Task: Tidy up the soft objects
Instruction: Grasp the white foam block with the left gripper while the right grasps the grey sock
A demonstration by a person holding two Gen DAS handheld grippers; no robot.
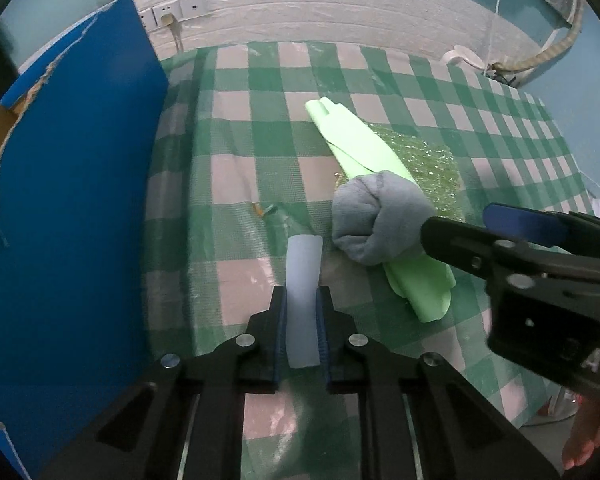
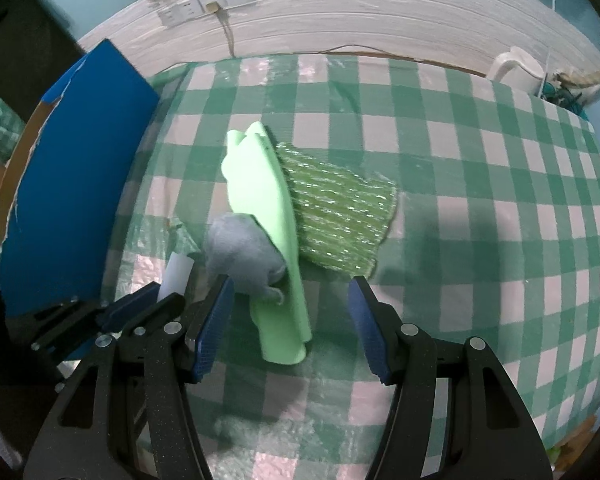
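The left gripper (image 1: 302,320) is clamping a pale, translucent white soft strip (image 1: 303,280) just above the checked tabletop (image 1: 240,152), beside the blue box (image 1: 72,200), probably its destination. The right gripper (image 2: 292,320) is hovering with jaws spread wide and empty around the grey rolled sock (image 2: 244,256), which is resting on the light green foam sheet (image 2: 260,200) beside a glittery green scrubbing cloth (image 2: 340,216). Next it needs closing squarely on the squashy sock.
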